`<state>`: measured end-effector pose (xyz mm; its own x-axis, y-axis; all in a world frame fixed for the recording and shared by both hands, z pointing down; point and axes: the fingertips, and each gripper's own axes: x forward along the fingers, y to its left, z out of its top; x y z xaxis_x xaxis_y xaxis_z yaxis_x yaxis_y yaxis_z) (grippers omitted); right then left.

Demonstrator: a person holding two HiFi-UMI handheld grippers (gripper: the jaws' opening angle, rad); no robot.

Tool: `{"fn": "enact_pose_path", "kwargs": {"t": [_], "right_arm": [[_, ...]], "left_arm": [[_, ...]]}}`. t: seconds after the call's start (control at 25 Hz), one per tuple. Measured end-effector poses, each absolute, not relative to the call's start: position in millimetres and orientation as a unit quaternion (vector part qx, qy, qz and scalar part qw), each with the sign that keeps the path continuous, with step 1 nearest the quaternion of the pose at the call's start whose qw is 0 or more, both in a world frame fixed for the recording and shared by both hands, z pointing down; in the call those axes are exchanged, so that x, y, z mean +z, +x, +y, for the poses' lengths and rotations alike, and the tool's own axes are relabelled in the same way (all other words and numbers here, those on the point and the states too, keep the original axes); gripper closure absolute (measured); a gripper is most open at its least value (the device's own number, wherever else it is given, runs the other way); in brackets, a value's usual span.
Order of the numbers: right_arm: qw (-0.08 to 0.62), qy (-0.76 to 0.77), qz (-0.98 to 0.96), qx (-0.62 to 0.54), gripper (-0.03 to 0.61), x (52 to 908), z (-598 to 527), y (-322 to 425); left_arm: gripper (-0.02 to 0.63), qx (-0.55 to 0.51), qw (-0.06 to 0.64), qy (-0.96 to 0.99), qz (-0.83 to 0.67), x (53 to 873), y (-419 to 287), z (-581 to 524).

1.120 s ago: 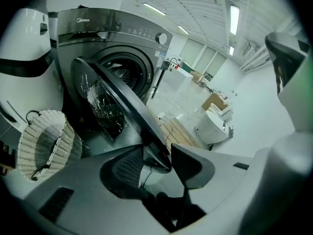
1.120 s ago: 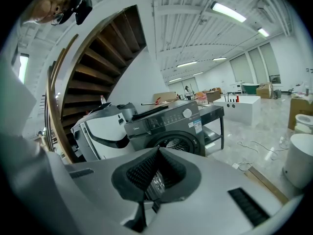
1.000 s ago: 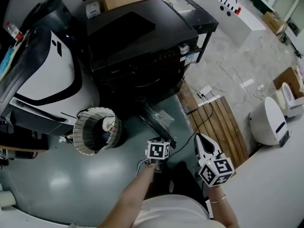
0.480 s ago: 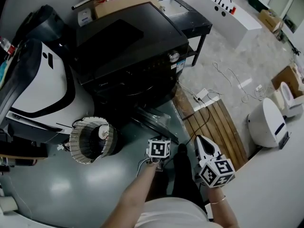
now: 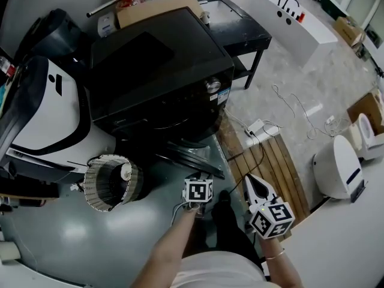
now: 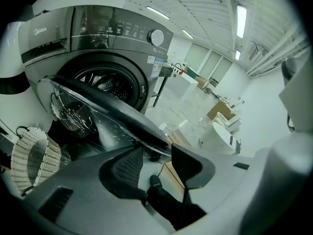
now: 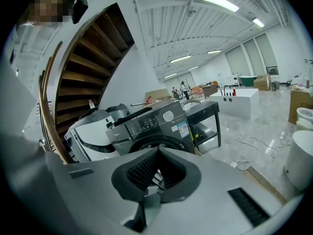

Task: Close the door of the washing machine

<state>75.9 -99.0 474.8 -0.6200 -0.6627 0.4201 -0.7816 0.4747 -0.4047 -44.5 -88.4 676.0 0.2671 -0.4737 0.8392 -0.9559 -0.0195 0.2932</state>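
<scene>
Drawn nearer to the washing machine (image 5: 156, 65), with its door (image 5: 191, 156) wide open just ahead of the spread, empty left gripper (image 6: 156, 154); right gripper (image 7: 157, 154) pressed together, empty. Approach step, probably; next, push door shut.

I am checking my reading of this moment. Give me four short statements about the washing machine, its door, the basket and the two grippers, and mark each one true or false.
1. The door of the washing machine stands open. True.
2. The left gripper has its jaws pressed together. False: they stand apart, and nothing is between the pads.
3. A woven basket is on the floor beside the machine. True.
4. The right gripper grips the edge of the door. False: it is well apart from the door, and its jaws are together on nothing.
</scene>
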Motion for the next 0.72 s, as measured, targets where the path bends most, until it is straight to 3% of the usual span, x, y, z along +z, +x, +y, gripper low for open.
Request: {"fn": "enact_pose_path", "kwargs": {"t": [0.72], "right_arm": [[0.117,0.404,-0.853,0.308,0.572,500,-184,125]], "left_arm": [[0.400,0.255,0.421,0.627,-0.603,681,-30,-201]]}}
